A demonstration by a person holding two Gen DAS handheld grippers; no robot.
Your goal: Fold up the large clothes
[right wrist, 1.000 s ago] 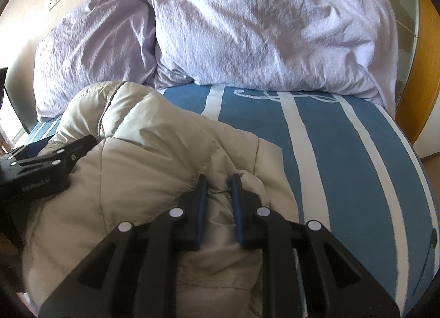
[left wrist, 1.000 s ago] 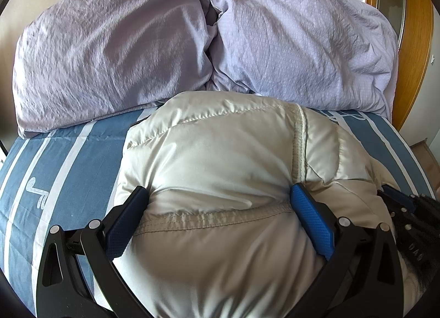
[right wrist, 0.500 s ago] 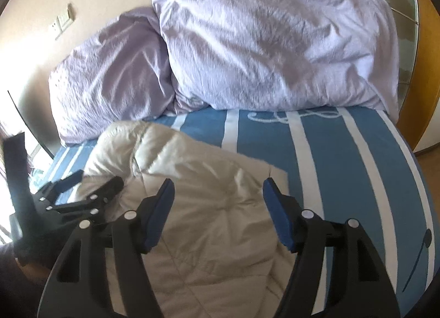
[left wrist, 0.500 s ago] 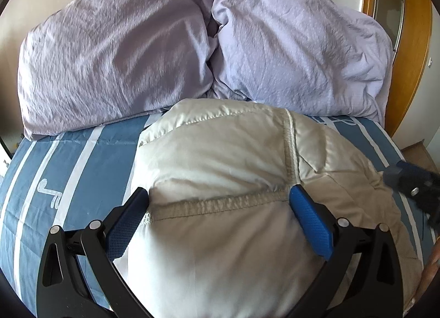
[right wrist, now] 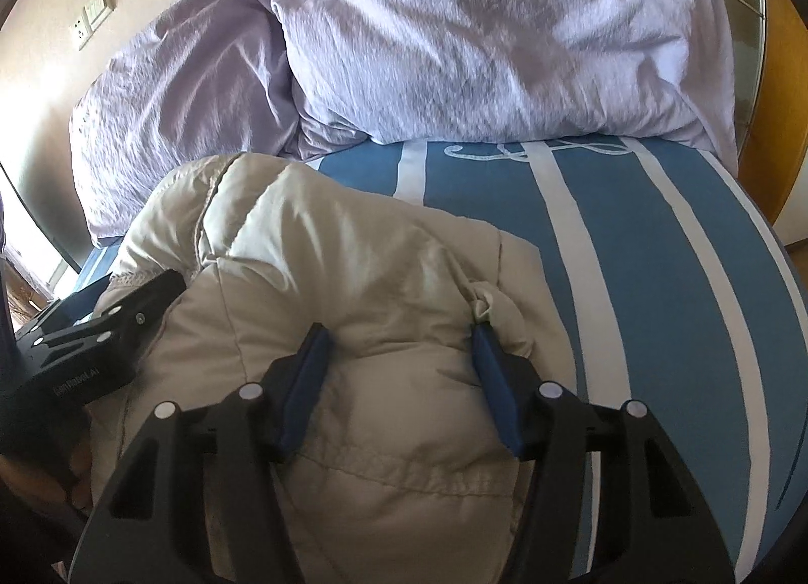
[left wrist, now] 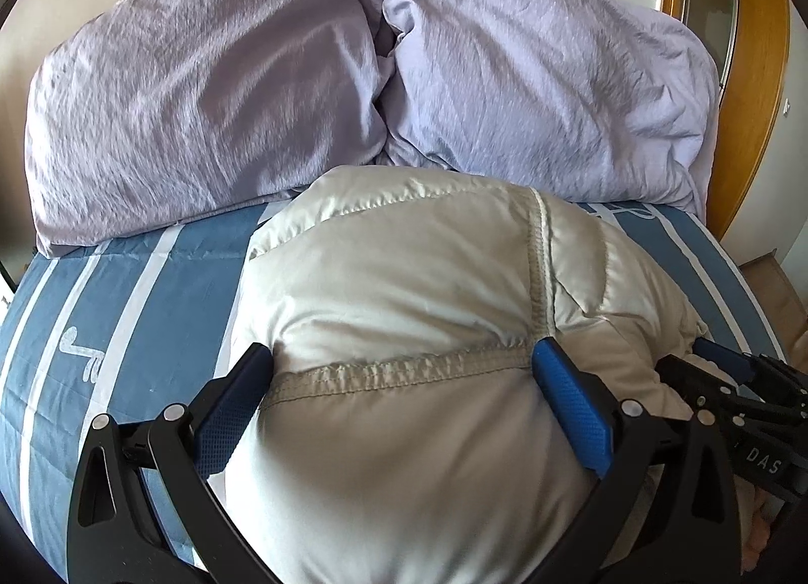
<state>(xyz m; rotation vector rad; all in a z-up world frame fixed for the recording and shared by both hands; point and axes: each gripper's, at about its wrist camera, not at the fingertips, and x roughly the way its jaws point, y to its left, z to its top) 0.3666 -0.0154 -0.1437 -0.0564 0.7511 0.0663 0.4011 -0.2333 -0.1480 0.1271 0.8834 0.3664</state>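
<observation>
**Mia:** What are the tongs doing?

**Ben:** The left gripper is spread wide, and the coat bulges up between its blue pads. I can't tell if they squeeze it. The right gripper has just been closing a little after letting go. Its pads stand apart, with coat between them but no pinch that I can see.

**Mia:** Where is the coat?

**Ben:** Bunched up on the bed, in front of the pillows.

**Mia:** How will it feel?

**Ben:** I think soft, puffy and light. It looks shiny, so it may slip. It will likely puff back up after a fold. The stitched seam or the coat's edge looks best to grab, not the fat middle.

**Mia:** Any words?

**Ben:** The right gripper shows "DAS". The left one has small letters, too blurry to read. Far behind the coat, on the wall, are a plug and a switch.
</observation>
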